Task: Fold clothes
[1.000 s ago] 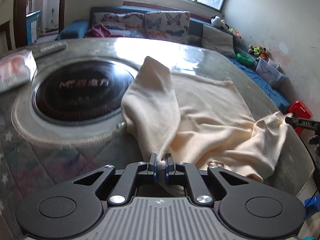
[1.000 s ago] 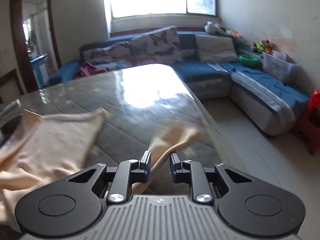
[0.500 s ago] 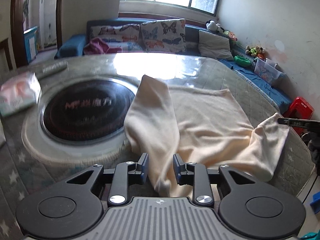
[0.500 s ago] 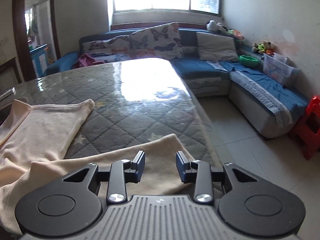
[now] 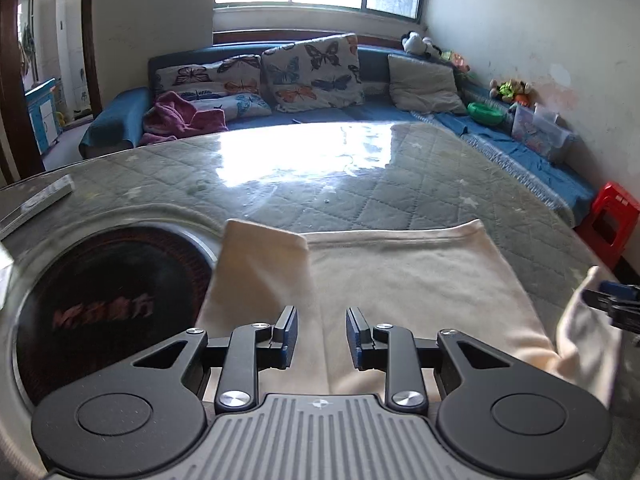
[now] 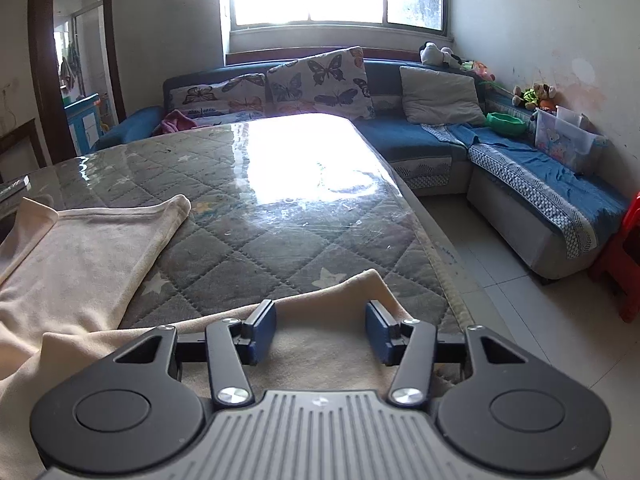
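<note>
On worktop (image 5: 400,168) beside dark round inset (image 5: 100,300): cream garment (image 5: 400,288) spread, left sleeve folded over body. L hand-held gripper (image 5: 321,334) & R hand-held gripper (image 6: 321,330) both agape, empty. Mid-fold or regrip; can't tell.

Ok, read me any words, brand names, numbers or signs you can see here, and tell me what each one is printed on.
Reddish characters on the dark round panel set into the table: blurred, not readable.
Small round emblem on the ribbed body behind the left claw: a symbol, no letters.
Same emblem behind the right claw: no letters.
Picture on the clear storage box: too small to read.
Cream garment: no text visible.
</note>
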Demonstrator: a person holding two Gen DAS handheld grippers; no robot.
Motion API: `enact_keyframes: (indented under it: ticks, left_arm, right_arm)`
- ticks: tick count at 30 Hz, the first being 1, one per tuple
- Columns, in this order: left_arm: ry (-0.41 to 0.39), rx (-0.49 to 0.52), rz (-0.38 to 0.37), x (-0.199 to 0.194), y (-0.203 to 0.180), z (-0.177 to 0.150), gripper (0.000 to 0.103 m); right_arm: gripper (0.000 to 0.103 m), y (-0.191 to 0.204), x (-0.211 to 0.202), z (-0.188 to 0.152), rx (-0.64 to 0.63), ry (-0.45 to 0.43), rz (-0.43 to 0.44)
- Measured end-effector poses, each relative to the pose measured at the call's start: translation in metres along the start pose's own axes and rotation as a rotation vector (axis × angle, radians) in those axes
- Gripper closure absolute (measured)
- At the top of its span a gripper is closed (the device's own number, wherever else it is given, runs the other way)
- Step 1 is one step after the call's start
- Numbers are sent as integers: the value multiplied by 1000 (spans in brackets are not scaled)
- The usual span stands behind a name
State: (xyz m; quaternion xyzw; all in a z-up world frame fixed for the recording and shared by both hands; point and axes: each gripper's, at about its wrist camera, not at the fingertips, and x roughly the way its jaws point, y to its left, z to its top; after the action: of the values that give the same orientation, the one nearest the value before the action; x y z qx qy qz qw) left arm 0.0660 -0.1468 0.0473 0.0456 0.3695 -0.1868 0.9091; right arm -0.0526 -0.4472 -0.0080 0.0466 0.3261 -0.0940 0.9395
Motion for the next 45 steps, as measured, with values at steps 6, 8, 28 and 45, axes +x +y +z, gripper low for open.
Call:
enact_keyframes:
  ticks: [6,8,28,45]
  left_arm:
    - [11,46,44,31,-6,4,73]
    - [6,68,59,37,-8,5,73]
    - [-236,-256,144,-80,105,-9,101]
    - [-146,-428,463,-162,214,-149,100]
  right_arm:
    - [45,2,-1,-2,-6,-16,2]
    - [44,2,-2,-3,-2,-18,3]
    - [40,1,-3,-4,-2,-21,7]
    - [38,20,-18,5,-89,18,-14]
